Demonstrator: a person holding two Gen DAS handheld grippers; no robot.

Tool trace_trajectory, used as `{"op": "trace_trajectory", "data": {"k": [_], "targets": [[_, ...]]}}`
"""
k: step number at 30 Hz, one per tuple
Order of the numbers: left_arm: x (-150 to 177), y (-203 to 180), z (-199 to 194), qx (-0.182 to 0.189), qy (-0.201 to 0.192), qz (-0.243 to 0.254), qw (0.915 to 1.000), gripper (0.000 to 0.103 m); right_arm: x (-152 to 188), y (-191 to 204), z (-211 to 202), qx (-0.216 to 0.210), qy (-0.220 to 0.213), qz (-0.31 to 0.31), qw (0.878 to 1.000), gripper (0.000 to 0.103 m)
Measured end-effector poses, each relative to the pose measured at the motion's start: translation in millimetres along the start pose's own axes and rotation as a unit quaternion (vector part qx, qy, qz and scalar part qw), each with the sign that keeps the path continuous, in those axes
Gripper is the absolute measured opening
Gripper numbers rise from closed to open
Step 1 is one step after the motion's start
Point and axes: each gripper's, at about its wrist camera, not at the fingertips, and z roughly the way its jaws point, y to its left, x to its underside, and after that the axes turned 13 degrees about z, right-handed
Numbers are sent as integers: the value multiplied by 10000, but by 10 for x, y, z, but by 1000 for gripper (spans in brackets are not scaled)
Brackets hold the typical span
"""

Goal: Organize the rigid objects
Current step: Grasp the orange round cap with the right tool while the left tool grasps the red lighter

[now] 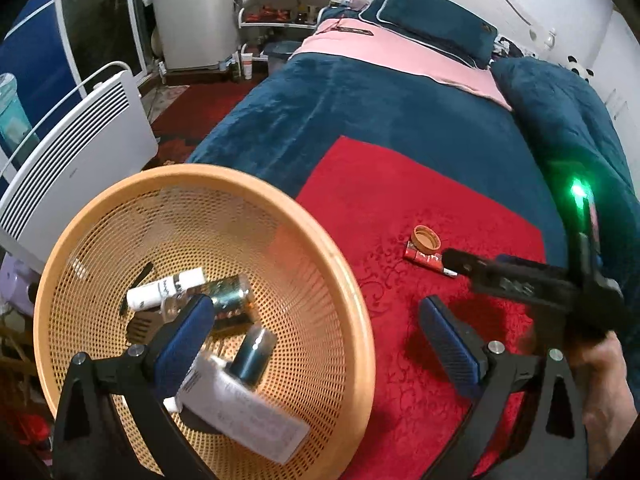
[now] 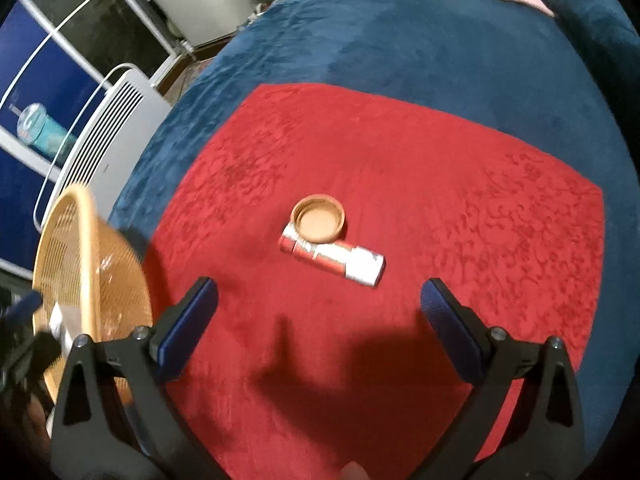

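An orange mesh basket (image 1: 344, 280) sits at the left of the red cloth (image 1: 400, 200); it holds a white tube (image 1: 160, 290), a shiny can (image 1: 234, 300), a dark cylinder (image 1: 254, 354) and a white box (image 1: 244, 412). My left gripper (image 1: 316, 344) is open, its left finger over the basket and its right finger over the cloth. On the cloth lie an orange lid (image 2: 318, 220) and, touching it, a red-and-white tube (image 2: 336, 258). My right gripper (image 2: 320, 320) hovers open just short of them, empty. The right gripper's black fingers (image 1: 500, 274) reach toward the tube (image 1: 424, 258) in the left wrist view.
The cloth lies on a bed with a dark blue blanket (image 1: 360, 100) and pillows (image 1: 436, 24). A white panel heater (image 1: 72, 152) stands left of the bed, close behind the basket (image 2: 68, 248). A hand (image 1: 604, 392) holds the right gripper at the right edge.
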Motion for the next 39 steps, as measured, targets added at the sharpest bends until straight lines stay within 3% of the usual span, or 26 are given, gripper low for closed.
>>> {"op": "trace_trajectory", "data": {"k": [3, 7, 10, 11, 16, 23, 26, 32, 34, 39], "targets": [[-68, -14, 44, -13, -11, 96, 10000, 102, -100, 59, 166, 110, 67, 4, 9999, 87], [-164, -27, 92, -3, -36, 165, 9999, 102, -185, 109, 364, 306, 166, 42, 9994, 79], [-227, -55, 127, 20, -35, 225, 9997, 102, -254, 103, 554, 320, 335, 137, 9988, 55], [-240, -65, 135, 30, -31, 245, 9997, 102, -260, 92, 589, 294, 387, 173, 9987, 41], [-304, -203, 203, 183, -38, 380, 9991, 102, -220, -90, 391, 164, 205, 414, 9988, 41], [-443, -700, 414, 637, -2, 742, 9952, 102, -8, -799, -60, 500, 24, 873, 9949, 41], [-478, -917, 600, 881, 203, 730, 9932, 102, 143, -1071, -145, 672, 68, 1050, 9922, 41], [-465, -1071, 1241, 967, 958, 28, 9907, 99, 374, -1278, -167, 652, 187, 1243, 9899, 41], [-473, -1066, 1449, 852, 1167, -259, 9892, 86, 427, -1242, -150, 635, 210, 1204, 9905, 41], [-577, -1122, 1754, 695, 1424, -598, 9856, 81, 529, -1292, -136, 524, 224, 1250, 9905, 41]]}}
